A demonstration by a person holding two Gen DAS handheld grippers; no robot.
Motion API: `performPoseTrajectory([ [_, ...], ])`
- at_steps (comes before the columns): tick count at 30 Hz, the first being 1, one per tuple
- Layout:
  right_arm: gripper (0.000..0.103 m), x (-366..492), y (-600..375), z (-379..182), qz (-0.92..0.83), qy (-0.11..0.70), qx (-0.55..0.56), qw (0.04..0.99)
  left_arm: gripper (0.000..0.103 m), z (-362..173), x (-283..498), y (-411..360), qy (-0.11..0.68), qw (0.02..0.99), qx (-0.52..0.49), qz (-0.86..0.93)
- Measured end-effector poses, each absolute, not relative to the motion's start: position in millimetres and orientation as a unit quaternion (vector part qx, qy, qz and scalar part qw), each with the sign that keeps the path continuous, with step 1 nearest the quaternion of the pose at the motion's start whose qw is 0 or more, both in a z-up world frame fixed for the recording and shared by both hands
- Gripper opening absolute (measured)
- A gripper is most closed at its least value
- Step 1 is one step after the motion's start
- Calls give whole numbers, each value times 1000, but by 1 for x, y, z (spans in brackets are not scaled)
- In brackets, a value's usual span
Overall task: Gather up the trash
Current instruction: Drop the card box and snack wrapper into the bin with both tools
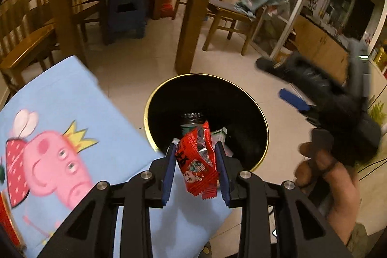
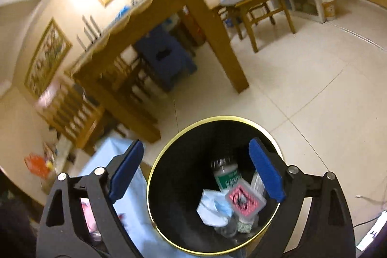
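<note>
The red snack wrapper (image 1: 197, 161) – crinkled foil, torn open, a cartoon printed low on it – hangs clamped between the left gripper (image 1: 195, 169) pads, right over the near rim of the black bin (image 1: 262, 120). Only its release seems left. In the bin already lie a plastic bottle (image 2: 226, 177), a crumpled white tissue (image 2: 212, 206) and a small pink packet (image 2: 244, 201) – so collection looks well along. The right gripper (image 2: 197, 169) stands wide apart and empty above the bin. A blue cartoon cloth (image 1: 60, 113) lies just beside it.

wrapper (image 1: 197, 158): glossy foil | bin (image 1: 261, 117): black, brass-like rim | table (image 1: 191, 23): wood
</note>
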State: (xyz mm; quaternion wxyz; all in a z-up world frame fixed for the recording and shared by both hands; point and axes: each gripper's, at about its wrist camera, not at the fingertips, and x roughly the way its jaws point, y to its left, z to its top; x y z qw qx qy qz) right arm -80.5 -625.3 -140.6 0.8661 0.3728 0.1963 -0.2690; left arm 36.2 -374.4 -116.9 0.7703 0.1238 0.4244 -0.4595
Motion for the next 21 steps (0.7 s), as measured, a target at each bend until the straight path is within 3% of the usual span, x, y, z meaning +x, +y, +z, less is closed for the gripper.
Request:
performPoseTrajectory([
  [3, 90, -97, -637, -135, -280, 160, 389, 863, 37, -123, 37, -403, 421, 767, 144, -463],
  [4, 90, -102, -639, -133, -284, 151, 393, 862, 42, -123, 37, -412, 415, 767, 156, -464],
  [5, 90, -108, -642, -131, -289, 141, 396, 860, 55, -125, 36, -415, 412, 766, 163, -465],
  [6, 90, -115, -645, -129, -293, 135, 397, 859, 58, -126, 36, -419, 409, 768, 169, -463],
  [10, 91, -122, -644, -129, -298, 127, 404, 855, 66, -127, 36, -418, 405, 767, 167, -470],
  [18, 92, -85, -621, -128, -270, 174, 369, 872, 67, -118, 44, -357, 428, 766, 111, -467],
  [21, 94, -59, -603, -128, -236, 203, 341, 887, 80, -102, 48, -306, 417, 786, 70, -452],
])
